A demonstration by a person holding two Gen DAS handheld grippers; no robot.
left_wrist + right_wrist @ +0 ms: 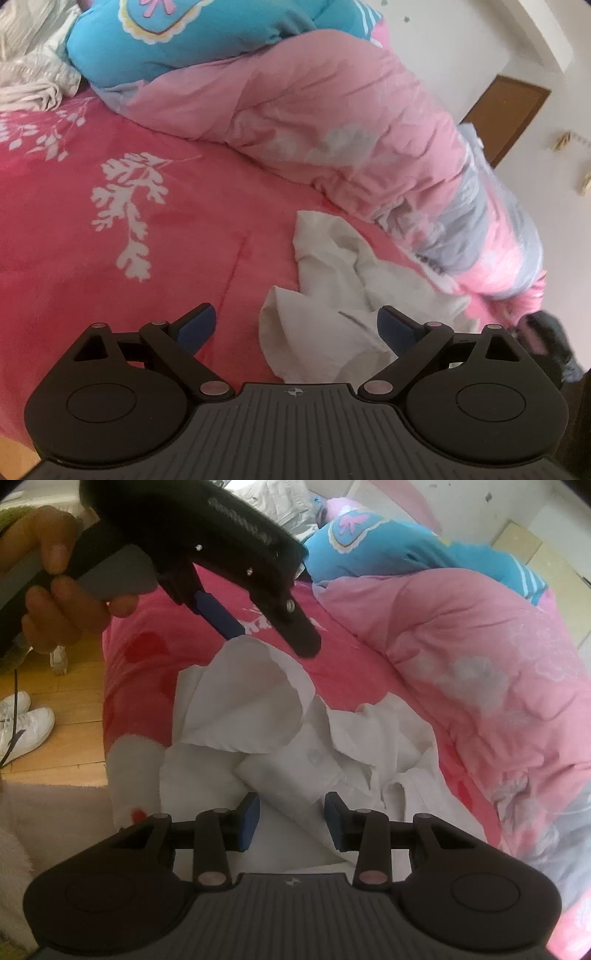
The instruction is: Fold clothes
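Note:
A crumpled white shirt (332, 291) lies on the red bed sheet (110, 258), near the bed's edge. My left gripper (295, 325) is open wide just over the shirt's near fold, with nothing pinched between its blue pads. The right wrist view shows the same shirt (258, 709) with a buttoned cuff (291, 771) on top. My right gripper (291, 819) hangs low over that cuff, its pads apart on either side of the sleeve and not squeezing it. The left gripper (273, 640) comes in from the upper left, held by a hand (55, 572), its blue pad (218, 616) at the shirt's far edge.
A bulky pink duvet (332, 129) with a blue part (184, 40) runs along the far side of the bed. Pale crumpled bedding (33, 74) sits at the far left. Beyond the bed's edge is wooden floor (74, 679) with white shoes (26, 723).

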